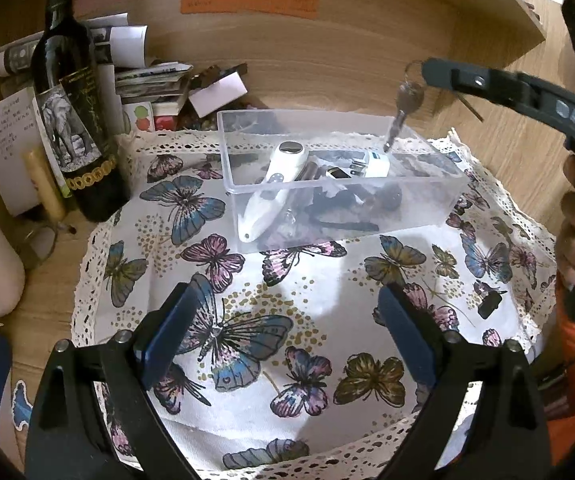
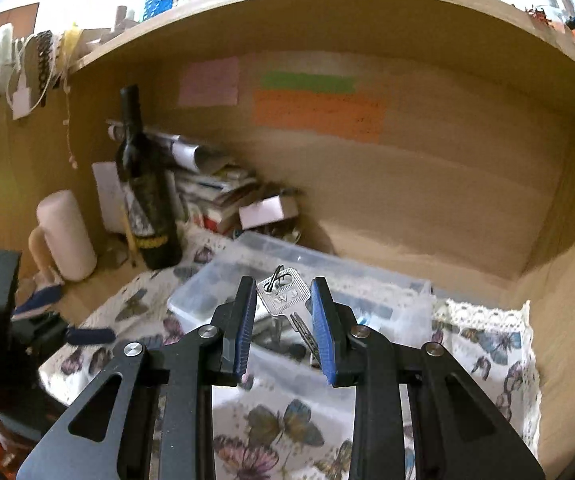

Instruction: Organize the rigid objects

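A clear plastic box (image 1: 427,200) stands on a butterfly-print cloth (image 1: 287,340). In it lie a white pen-shaped device (image 1: 275,188), a white adapter (image 1: 375,164) and dark items. My right gripper (image 1: 427,70) reaches in from the right above the box's far right corner, and silver keys on a ring (image 1: 407,100) dangle at its tip, pointing down into the box. In the right wrist view a silver key (image 2: 283,298) sits between the blue pads (image 2: 321,320), jaws slightly apart (image 2: 283,300), over the box (image 2: 327,268). My left gripper (image 1: 287,304) is open and empty over the cloth.
A dark wine bottle (image 1: 75,120) stands at the left beside a stack of papers and booklets (image 1: 147,80). A pale cylinder (image 2: 65,236) lies further left. Wooden walls and a shelf overhead (image 2: 327,12) enclose the space. Coloured notes (image 2: 315,114) are stuck to the back wall.
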